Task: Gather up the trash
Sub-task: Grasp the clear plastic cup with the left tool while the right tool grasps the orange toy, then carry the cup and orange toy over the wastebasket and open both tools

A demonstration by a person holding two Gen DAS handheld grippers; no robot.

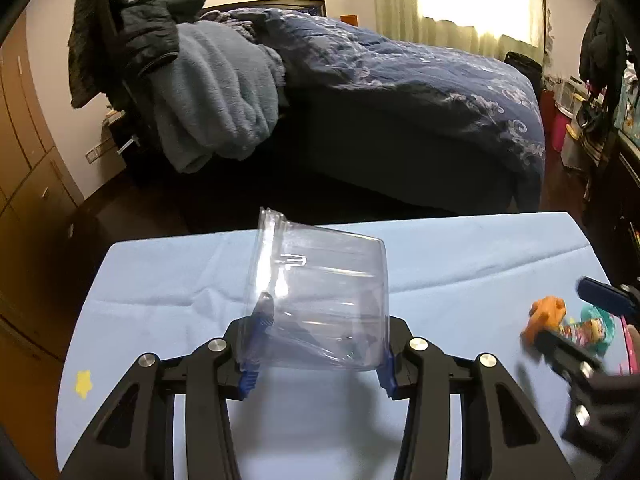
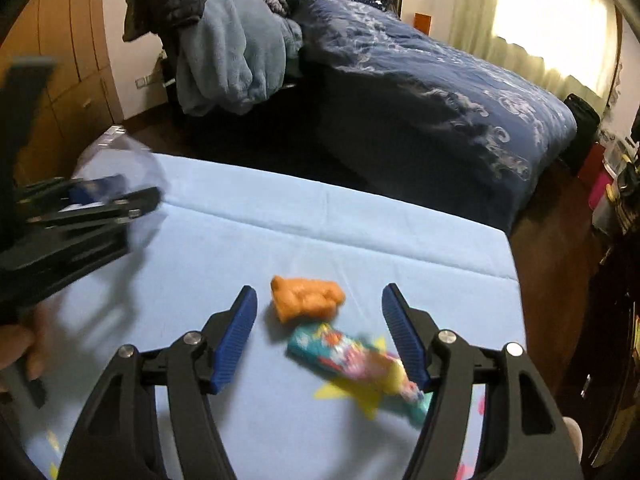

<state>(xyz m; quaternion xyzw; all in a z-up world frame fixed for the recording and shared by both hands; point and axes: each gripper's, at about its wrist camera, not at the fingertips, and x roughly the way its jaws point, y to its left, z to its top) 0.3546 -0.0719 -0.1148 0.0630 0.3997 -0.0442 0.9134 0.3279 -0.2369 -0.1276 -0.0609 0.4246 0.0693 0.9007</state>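
Two claws work over a table with a light blue cloth [image 2: 320, 232]. The left claw [image 1: 318, 344] has its blue fingers wide apart, and a clear bag [image 1: 320, 300] sits between them. One blue finger [image 1: 262, 312] shows through the bag's left side. I cannot tell if the fingers really pinch the bag or if it just rests there. The bag's open edge tilts up and to the left.

The right claw [image 2: 320, 336] is open too, with nothing held. An orange lump [image 2: 306, 298] lies on the cloth just past its fingertips, near the middle of the gap. A wrapper [image 2: 360, 364] in teal, pink and yellow lies between the fingers, closer to the right finger [image 2: 404, 340]. It looks blurry. The lump and the wrapper are just beside each other.

From the left claw's view, the lump and wrapper lie far off to the right, well apart from the bag. A yellow star [image 1: 83, 382] is on the cloth at the left. A bed [image 2: 440, 80] with a dark blue cover stands behind the table.
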